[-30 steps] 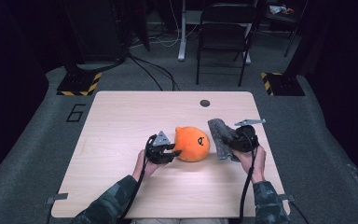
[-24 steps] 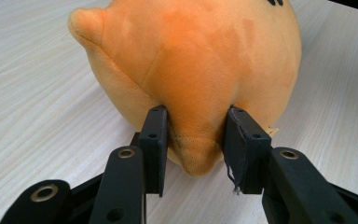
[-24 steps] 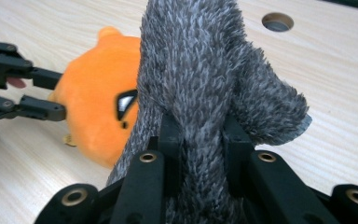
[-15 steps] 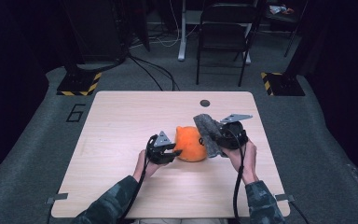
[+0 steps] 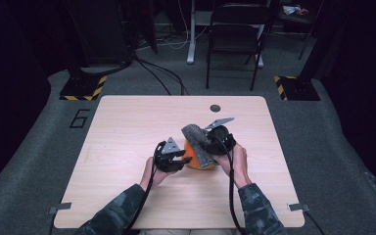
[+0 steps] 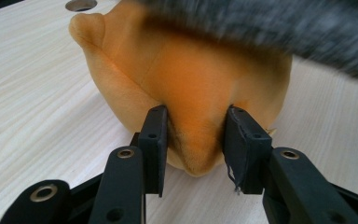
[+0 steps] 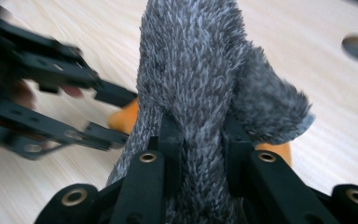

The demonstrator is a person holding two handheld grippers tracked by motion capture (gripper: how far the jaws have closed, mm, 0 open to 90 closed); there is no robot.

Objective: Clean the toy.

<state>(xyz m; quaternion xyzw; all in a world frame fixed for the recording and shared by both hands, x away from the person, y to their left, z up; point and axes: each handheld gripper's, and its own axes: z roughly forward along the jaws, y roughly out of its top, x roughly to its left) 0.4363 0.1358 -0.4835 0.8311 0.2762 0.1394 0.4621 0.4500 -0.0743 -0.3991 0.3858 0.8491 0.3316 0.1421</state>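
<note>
Dark grey carpet surrounds a pale wooden table (image 5: 127, 147), with a black folding chair (image 5: 235, 39) standing beyond its far edge and a round cable hole (image 5: 215, 108) near that edge. Toward the near middle of the table sits an orange plush toy (image 6: 191, 79), resting on the wood directly ahead of the left gripper (image 6: 196, 135); a fold of its soft body bulges between that gripper's two jaws, which pinch it from either side, the pads sunk into the fabric. Across the top of the orange toy lies a grey furry plush (image 7: 191, 70), seen in the left gripper view as a blurred band above the jaws. The right gripper (image 7: 199, 140) holds this grey plush: its jaws are clamped on a narrow stretch of the fur, and the rest of the toy rises straight up and away from the jaw tips. Beneath the grey fur, just past the right jaws, slivers of orange show on both sides.
</note>
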